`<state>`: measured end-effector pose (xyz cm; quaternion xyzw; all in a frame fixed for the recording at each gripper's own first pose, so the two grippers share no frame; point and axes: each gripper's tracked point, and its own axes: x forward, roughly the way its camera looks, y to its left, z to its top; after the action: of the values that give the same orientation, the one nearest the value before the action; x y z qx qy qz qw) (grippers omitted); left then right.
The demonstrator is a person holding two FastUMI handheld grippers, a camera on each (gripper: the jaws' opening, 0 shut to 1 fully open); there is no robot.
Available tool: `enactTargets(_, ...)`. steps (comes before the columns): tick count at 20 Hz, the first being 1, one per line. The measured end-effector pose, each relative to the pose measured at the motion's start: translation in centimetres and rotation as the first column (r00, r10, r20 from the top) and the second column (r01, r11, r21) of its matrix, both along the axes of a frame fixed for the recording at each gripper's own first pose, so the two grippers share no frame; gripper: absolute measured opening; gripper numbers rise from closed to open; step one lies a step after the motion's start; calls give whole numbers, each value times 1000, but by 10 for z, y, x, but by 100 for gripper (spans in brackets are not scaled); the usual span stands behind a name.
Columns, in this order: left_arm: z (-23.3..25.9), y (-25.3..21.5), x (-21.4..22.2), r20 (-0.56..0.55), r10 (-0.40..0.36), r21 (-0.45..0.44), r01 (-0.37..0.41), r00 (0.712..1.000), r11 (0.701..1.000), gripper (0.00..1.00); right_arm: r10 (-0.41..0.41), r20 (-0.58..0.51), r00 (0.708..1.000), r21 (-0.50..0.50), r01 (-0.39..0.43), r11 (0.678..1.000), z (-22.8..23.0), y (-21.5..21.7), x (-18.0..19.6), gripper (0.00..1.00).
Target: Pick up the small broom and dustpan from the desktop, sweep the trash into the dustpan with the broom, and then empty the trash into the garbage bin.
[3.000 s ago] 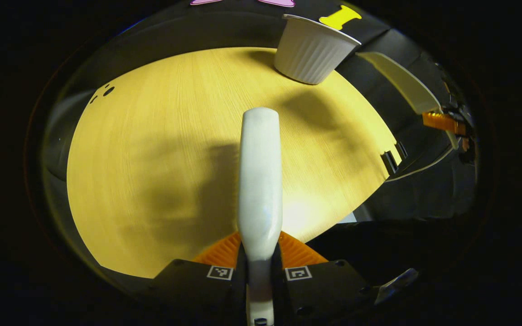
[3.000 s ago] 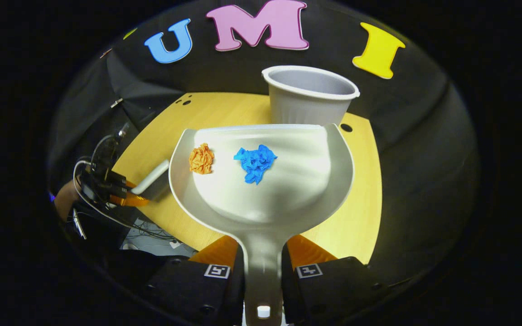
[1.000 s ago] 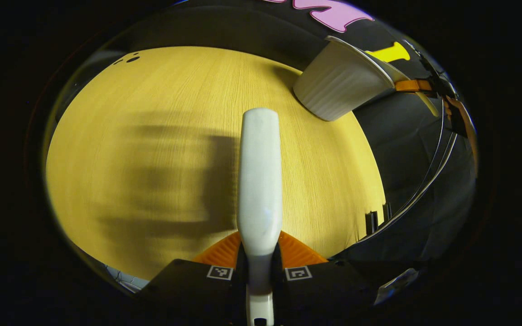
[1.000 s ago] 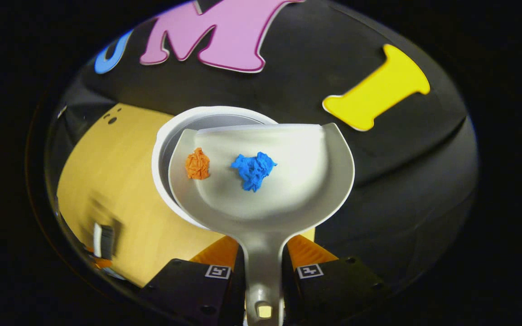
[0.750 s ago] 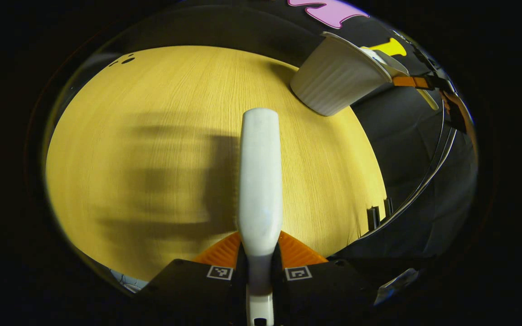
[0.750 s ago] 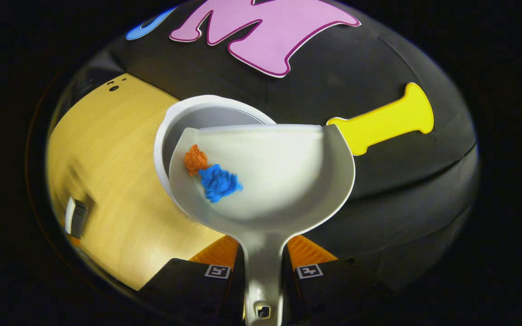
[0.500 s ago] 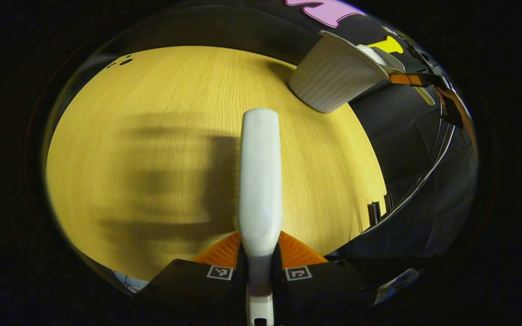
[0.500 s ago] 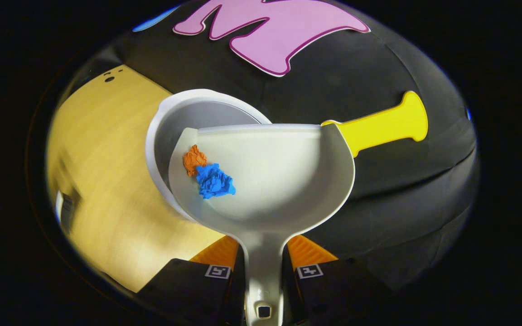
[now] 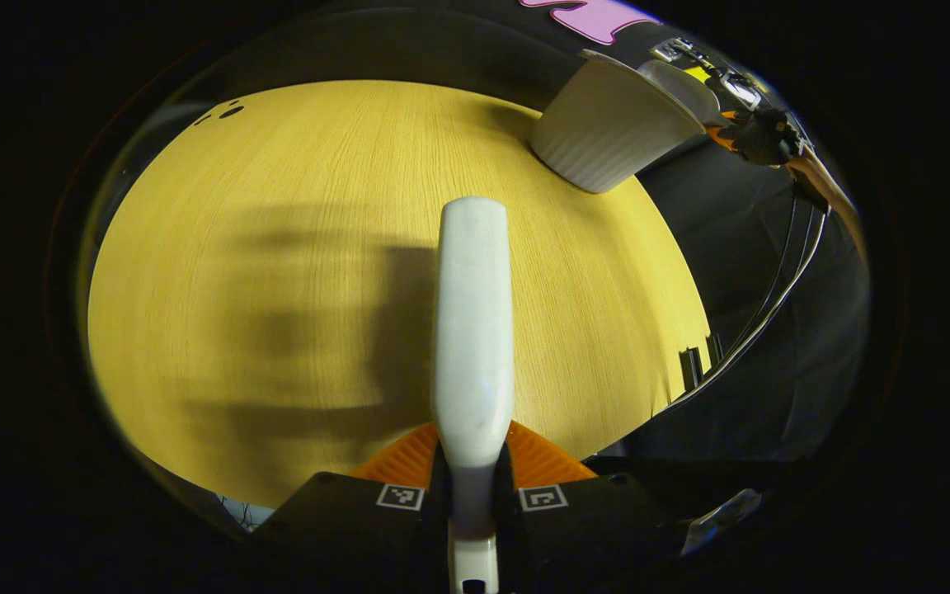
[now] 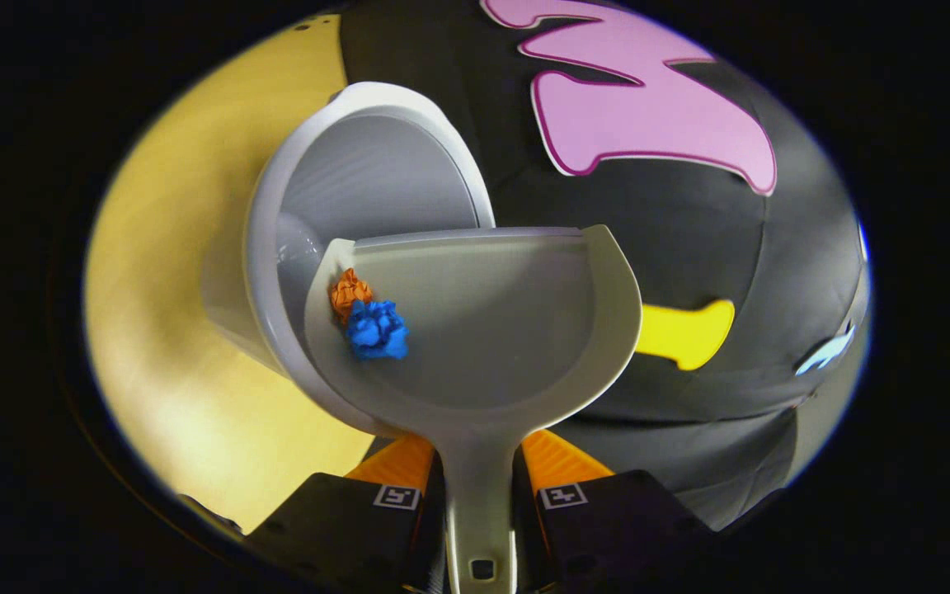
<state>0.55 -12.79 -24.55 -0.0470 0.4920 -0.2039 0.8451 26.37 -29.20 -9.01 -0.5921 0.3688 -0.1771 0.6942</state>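
Observation:
My right gripper (image 10: 479, 466) is shut on the handle of the white dustpan (image 10: 491, 330), which is rolled to its left side over the open white garbage bin (image 10: 359, 181). An orange paper wad (image 10: 349, 290) and a blue paper wad (image 10: 376, 330) lie against the pan's low left wall, above the bin's mouth. My left gripper (image 9: 473, 462) is shut on the white broom handle (image 9: 473, 322), held above the wooden desktop (image 9: 277, 272); the bristles are hidden. In the left gripper view the bin (image 9: 607, 128) stands at the far right, with the dustpan (image 9: 677, 82) and the right gripper (image 9: 759, 136) over it.
The bin stands at the desktop's far right corner next to the black booth wall (image 10: 648, 247). Cables (image 9: 780, 289) hang from the right gripper past the desk's right edge. Small dark holes (image 9: 223, 111) mark the far left of the desktop.
The dustpan rose over the bin and rolled to its left. Both paper wads slid from the middle of the pan to its left wall. The broom stayed about where it was.

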Motion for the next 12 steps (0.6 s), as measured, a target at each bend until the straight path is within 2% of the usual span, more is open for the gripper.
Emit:
enactTargets(1, 1, 0, -1, -1, 0, -1, 0, 1000, 1000, 27, 11, -19, 1000, -48, -12, 999, 0, 0, 0, 38)
enactTargets(3, -1, 0, 0, 0, 1, -4, -1, 1000, 1000, 27, 24, -59, 998, -127, -31, 991, -1, -1, -1, 37)
enactTargets(4, -1, 0, -1, -1, 4, -6, -4, 1000, 1000, 28, 28, -74, 997, -155, -39, 987, 1, -1, 0, 34)
enactTargets(5, -1, 0, -1, -2, 6, -7, -6, 1000, 1000, 28, 31, -87, 996, -178, -47, 983, 1, 0, 1, 37)
enactTargets(6, -2, 0, -1, -3, 9, -5, -9, 1000, 1000, 31, 34, -102, 994, -203, -54, 978, 1, 0, 1, 37)
enactTargets(9, -2, -1, -1, -7, 16, 0, -16, 1000, 1000, 28, 62, -145, 987, -297, -103, 949, 1, 2, 3, 37)
enactTargets(10, -2, -1, -1, -4, 18, 5, -18, 1000, 1000, 31, 60, -146, 987, -311, -104, 945, 0, 1, 2, 34)
enactTargets(12, -3, -2, -1, 1, 25, 9, -25, 1000, 1000, 31, 50, -145, 988, -308, -93, 947, -2, -5, 2, 37)
